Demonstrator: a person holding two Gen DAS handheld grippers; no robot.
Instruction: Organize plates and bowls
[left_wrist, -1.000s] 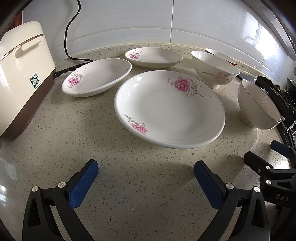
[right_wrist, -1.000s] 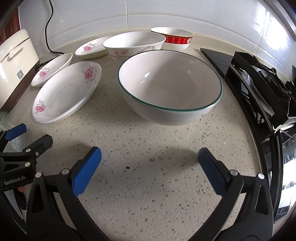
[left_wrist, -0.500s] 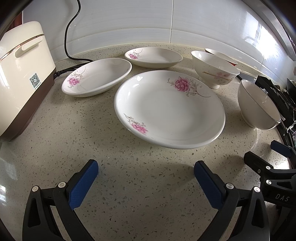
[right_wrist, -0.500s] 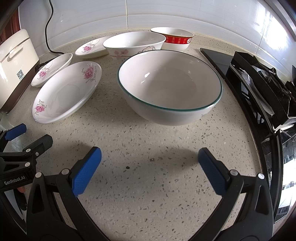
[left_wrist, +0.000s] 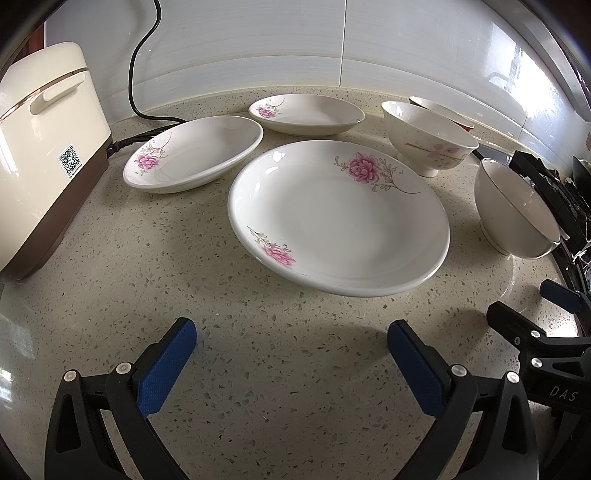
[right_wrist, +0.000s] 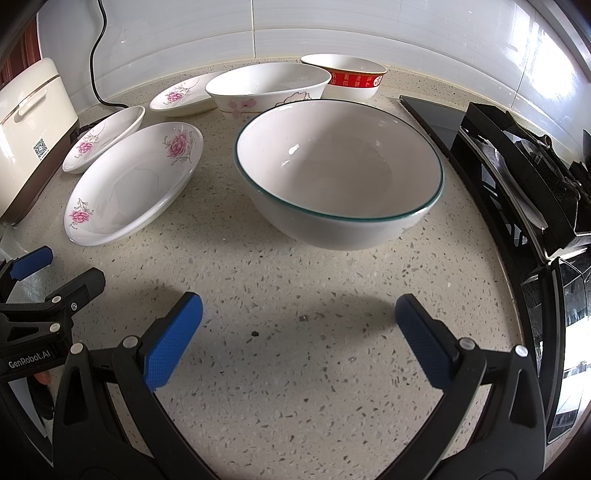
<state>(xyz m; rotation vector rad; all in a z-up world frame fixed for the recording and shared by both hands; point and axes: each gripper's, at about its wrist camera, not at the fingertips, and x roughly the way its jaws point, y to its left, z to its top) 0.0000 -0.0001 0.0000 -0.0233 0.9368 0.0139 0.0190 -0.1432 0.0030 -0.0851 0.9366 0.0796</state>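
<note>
A home kitchen. A speckled stone countertop (right_wrist: 295, 369) meets a white tiled backsplash (right_wrist: 332, 33). To the countertop's right sits a gas stove (right_wrist: 524, 166); at its left a cream rice cooker (left_wrist: 40, 147).

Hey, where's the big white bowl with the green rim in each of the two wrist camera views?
Left wrist view: the big white bowl with the green rim sits at the far right edge, seen side-on, right of the large pink-flowered plate.
Right wrist view: it fills the centre, straight ahead of the open right tool.
Shared landmark: the cream rice cooker with a QR sticker, at the left of both.
</note>
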